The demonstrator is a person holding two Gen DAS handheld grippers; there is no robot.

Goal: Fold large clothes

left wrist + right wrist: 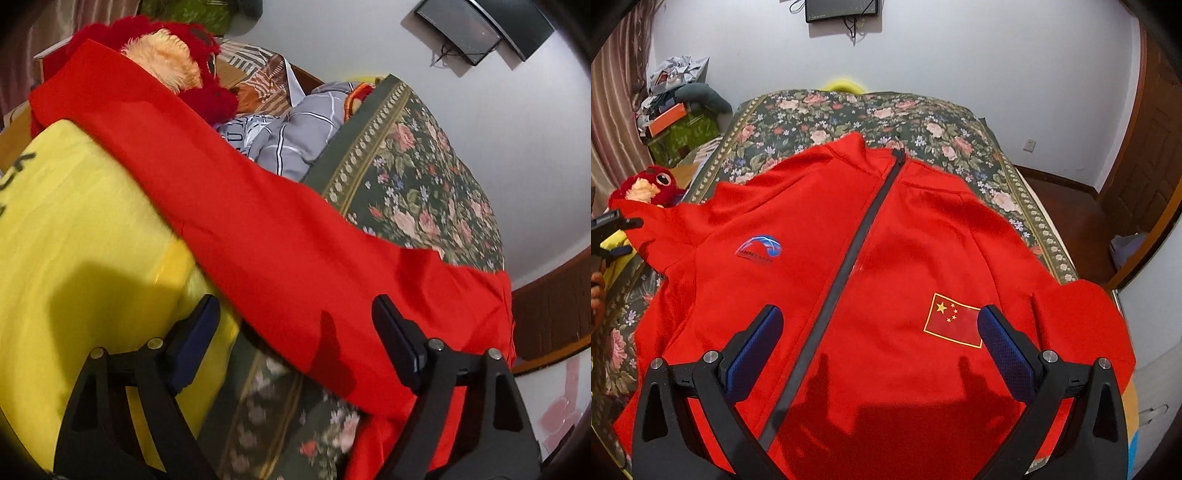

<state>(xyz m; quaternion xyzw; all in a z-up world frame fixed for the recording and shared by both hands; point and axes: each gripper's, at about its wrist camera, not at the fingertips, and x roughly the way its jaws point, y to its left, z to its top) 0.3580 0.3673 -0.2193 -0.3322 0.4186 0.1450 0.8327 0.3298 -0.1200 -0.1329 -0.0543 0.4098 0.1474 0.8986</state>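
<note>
Red jacket (886, 266): zipped, front up, spread flat on floral bedspread (849, 114). Right gripper (879, 347) and left gripper (295, 325): jaws wide apart, both empty, above the fabric.

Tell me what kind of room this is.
Most likely a bedroom: the red jacket lies on a bed with a floral bedspread, a plush toy beside it, and a wall-mounted screen above.
</note>
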